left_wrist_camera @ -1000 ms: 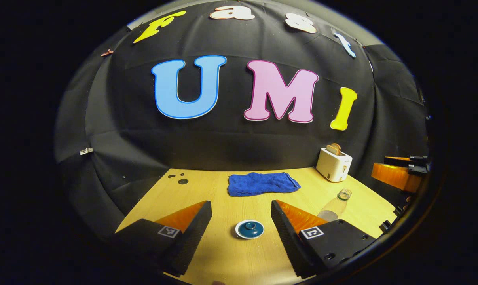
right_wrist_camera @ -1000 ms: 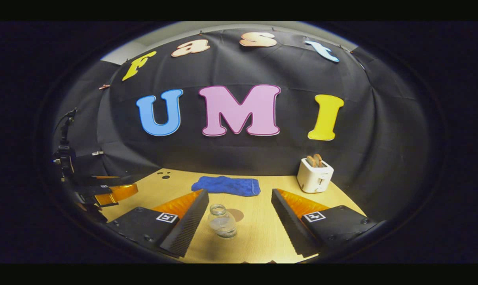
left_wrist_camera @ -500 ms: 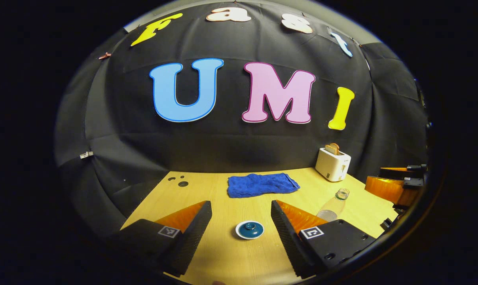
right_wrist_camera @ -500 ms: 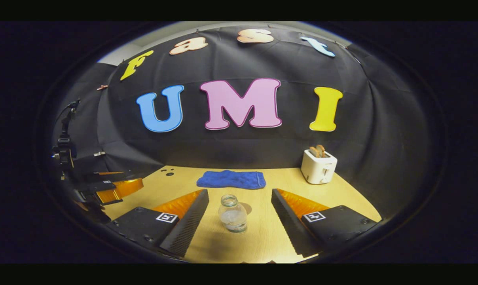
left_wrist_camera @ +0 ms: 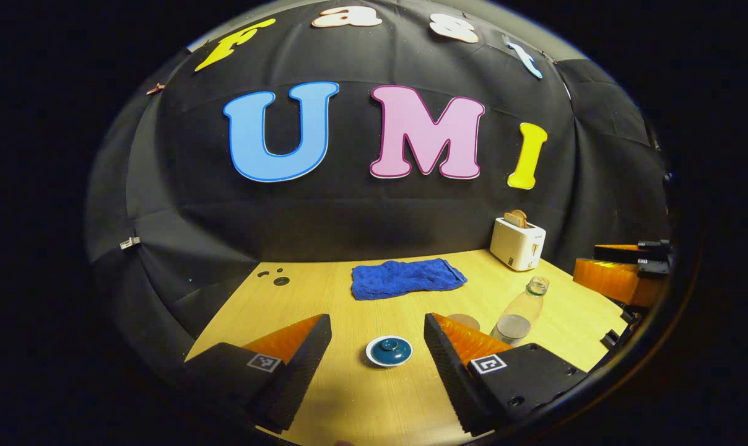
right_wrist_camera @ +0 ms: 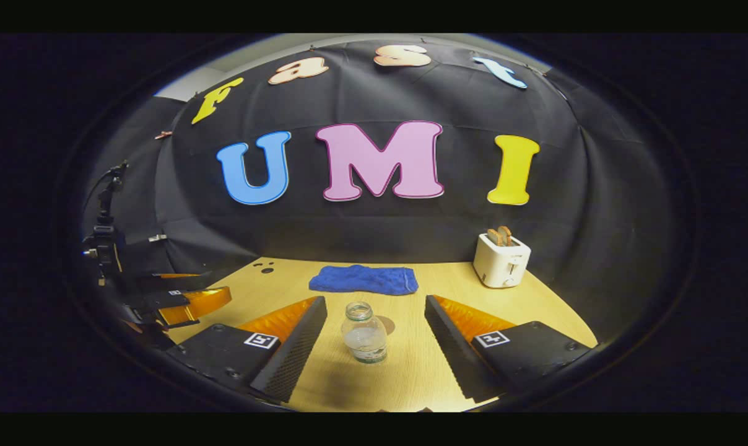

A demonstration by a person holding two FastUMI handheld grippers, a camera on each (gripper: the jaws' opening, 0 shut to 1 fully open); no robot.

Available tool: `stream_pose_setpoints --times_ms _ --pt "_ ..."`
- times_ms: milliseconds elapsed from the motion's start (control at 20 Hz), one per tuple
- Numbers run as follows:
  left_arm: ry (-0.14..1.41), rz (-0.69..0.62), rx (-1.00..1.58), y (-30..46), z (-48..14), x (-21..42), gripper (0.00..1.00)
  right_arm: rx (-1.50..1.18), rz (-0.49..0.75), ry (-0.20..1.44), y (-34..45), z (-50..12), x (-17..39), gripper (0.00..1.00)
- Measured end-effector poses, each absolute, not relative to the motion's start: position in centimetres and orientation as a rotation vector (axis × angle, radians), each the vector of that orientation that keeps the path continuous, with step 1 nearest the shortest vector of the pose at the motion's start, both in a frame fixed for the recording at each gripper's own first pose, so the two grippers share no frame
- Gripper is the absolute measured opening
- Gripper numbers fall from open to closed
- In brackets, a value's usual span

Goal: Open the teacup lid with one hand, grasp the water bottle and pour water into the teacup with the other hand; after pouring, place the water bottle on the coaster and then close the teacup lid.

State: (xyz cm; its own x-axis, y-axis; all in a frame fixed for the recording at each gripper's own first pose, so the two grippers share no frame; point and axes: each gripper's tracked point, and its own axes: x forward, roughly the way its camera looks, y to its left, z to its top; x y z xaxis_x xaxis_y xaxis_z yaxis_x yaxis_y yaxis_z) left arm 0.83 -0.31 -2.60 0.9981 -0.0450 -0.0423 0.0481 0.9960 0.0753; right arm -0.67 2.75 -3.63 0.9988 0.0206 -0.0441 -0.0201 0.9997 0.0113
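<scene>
Both grippers gape empty: left gripper [left_wrist_camera: 377, 347] frames the teacup lid [left_wrist_camera: 389, 351], right gripper [right_wrist_camera: 374, 337] frames the water bottle [right_wrist_camera: 364, 332] beside its coaster [right_wrist_camera: 384, 324]; centre, then descend squarely.

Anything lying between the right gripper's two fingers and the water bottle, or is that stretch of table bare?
Bare. In the right gripper view the right gripper is open and the water bottle stands between its fingers on bare table, untouched.

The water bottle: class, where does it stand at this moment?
In the right gripper view, the bottle stands upright on the table between the open right gripper's fingers, untouched, with the coaster just behind it.
</scene>
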Motion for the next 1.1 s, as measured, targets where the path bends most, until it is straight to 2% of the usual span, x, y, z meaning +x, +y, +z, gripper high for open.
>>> stream_pose_setpoints --times_ms 350,550,650,750,850,1100 --pt "0.095 -0.12 0.113 -1.7 -7.2 6.1 0.92 0.011 0.027 0.081 3.4 -5.5 -0.3 0.99" --pt "0.126 -0.16 0.12 -2.4 -10.4 9.6 0.83 -0.014 0.029 0.118 3.6 -7.5 0.0 0.99" --pt "0.141 -0.162 0.103 -2.2 -12.0 11.6 0.82 -0.028 0.023 0.13 3.7 -8.3 0.3 0.99" --pt "0.152 -0.163 0.086 -1.9 -13.4 13.3 0.75 -0.045 0.016 0.15 4.0 -9.5 0.6 0.99" --pt "0.173 -0.158 0.075 -1.4 -14.8 14.7 0.76 -0.033 0.015 0.164 4.4 -10.3 0.6 0.99" --pt "0.179 -0.174 0.036 -1.6 -15.7 15.5 0.65 -0.016 0.035 0.202 5.5 -12.0 0.6 0.99"
